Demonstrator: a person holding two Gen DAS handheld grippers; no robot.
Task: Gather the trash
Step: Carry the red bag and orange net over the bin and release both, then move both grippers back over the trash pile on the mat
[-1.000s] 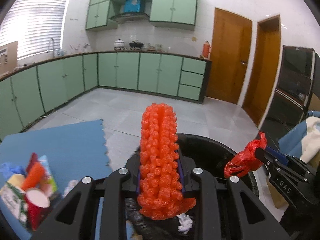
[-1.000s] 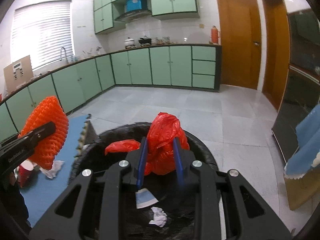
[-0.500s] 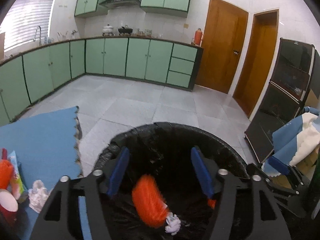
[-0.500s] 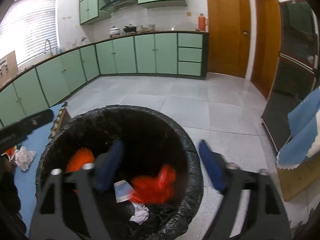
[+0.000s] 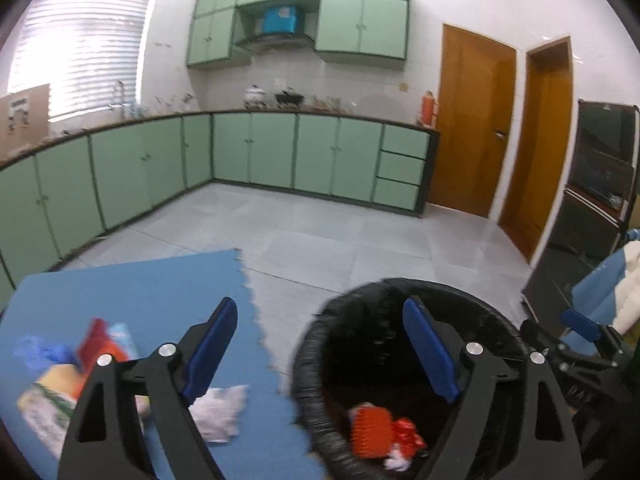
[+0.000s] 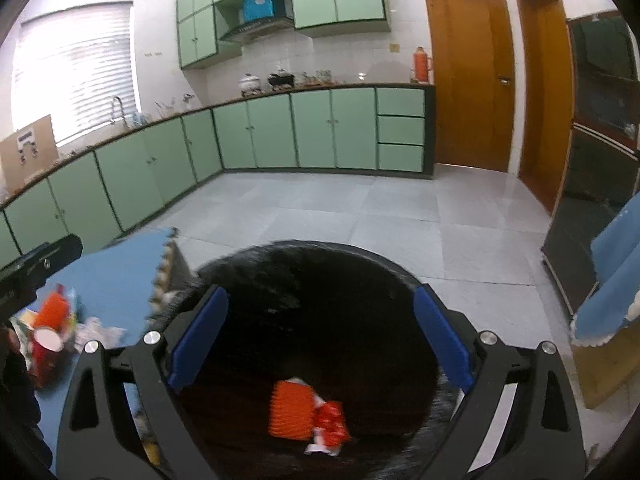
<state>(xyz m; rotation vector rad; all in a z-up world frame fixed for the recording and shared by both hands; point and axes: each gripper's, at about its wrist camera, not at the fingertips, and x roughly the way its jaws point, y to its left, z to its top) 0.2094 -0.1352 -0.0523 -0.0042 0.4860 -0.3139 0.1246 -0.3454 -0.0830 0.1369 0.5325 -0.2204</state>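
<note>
A black-lined trash bin (image 5: 320, 344) (image 6: 248, 268) stands on the floor. An orange foam net (image 5: 370, 432) (image 6: 291, 410) and a red plastic bag (image 5: 408, 438) (image 6: 332, 426) lie inside it. My left gripper (image 5: 320, 344) is open and empty, over the bin's left rim and the blue mat (image 5: 132, 292). My right gripper (image 6: 320, 332) is open and empty above the bin. A trash pile (image 5: 60, 372) (image 6: 48, 328) and a crumpled white tissue (image 5: 218, 412) (image 6: 100, 328) lie on the mat.
Green cabinets (image 5: 256, 152) line the far walls. Two wooden doors (image 5: 472, 120) are at the right. A dark appliance (image 5: 600, 184) and a blue cloth (image 6: 616, 268) stand at the far right. Grey tiled floor (image 6: 360, 204) lies beyond the bin.
Both grippers opened and dropped the orange net and red bag into the bin. The left gripper has swung left toward the mat.
</note>
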